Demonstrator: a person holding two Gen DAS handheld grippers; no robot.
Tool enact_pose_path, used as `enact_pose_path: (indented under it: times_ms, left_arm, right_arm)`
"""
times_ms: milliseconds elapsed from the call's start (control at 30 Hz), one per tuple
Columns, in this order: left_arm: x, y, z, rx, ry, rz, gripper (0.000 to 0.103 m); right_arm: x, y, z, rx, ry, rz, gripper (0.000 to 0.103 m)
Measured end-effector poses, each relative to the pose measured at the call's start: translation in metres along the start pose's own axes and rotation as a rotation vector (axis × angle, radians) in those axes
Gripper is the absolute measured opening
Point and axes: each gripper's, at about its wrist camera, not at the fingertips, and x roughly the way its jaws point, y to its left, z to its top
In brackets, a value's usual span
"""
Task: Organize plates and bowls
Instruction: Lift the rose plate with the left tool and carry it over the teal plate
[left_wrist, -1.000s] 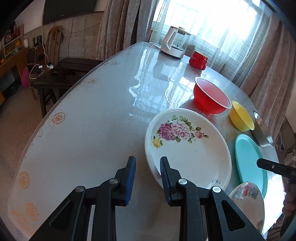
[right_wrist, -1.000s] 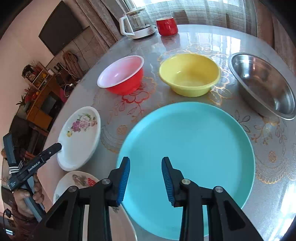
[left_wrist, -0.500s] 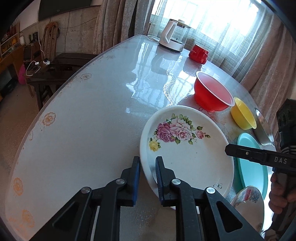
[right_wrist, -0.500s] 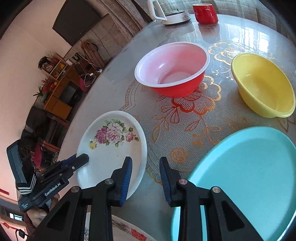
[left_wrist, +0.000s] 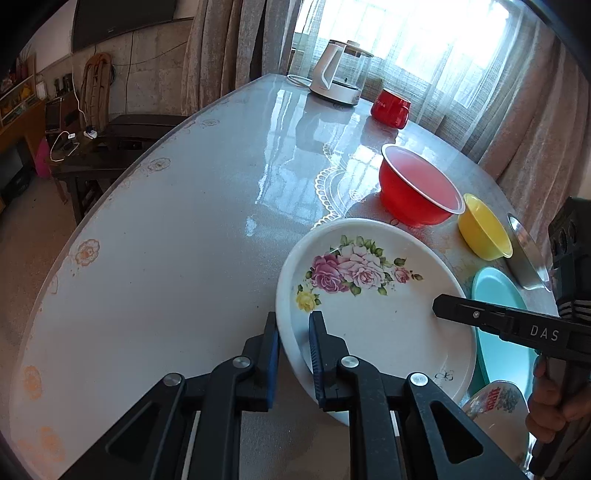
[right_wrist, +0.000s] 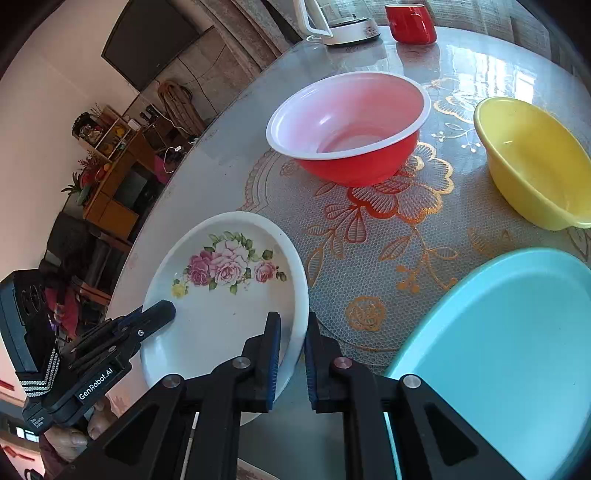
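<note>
My left gripper (left_wrist: 293, 330) is clamped on the floral plate's (left_wrist: 373, 314) near-left rim; my right gripper (right_wrist: 291, 339) has just closed onto the opposite rim. The plate spans between them; red bowl (right_wrist: 351, 125) beyond it, teal plate (right_wrist: 509, 332) to its right.

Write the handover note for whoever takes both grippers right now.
Left gripper: shut on the near-left rim of the rose plate.
Right gripper: jaws just closed on the same plate's opposite rim, shut on it.
On the table: red bowl, yellow bowl, teal plate, steel bowl, a second patterned plate near the edge.
Done: plate gripped from both sides.
Left: nothing looks stacked yet; lift this plate, then group plates and bowls.
</note>
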Motion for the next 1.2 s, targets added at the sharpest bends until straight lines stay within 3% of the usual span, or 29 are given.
enact_pose_path:
  times_ms: [300, 633, 1067, 1200]
  left_arm:
    - [-0.016, -0.030, 0.008, 0.067, -0.039, -0.013, 0.015]
    - [-0.025, -0.093, 0.008, 0.182, -0.047, -0.062, 0.015]
    - [-0.003, -0.183, -0.010, 0.312, 0.023, -0.112, 0.016]
    - [0.009, -0.204, -0.019, 0.357, 0.056, -0.109, 0.016]
  right_arm:
    - [-0.024, -0.012, -0.004, 0.035, -0.061, 0.011, 0.013]
    - [-0.078, -0.047, -0.030, 0.101, -0.162, -0.001, 0.012]
    - [-0.125, -0.120, -0.074, 0.262, -0.222, -0.072, 0.013]
    - [-0.134, -0.136, -0.084, 0.277, -0.238, -0.135, 0.013]
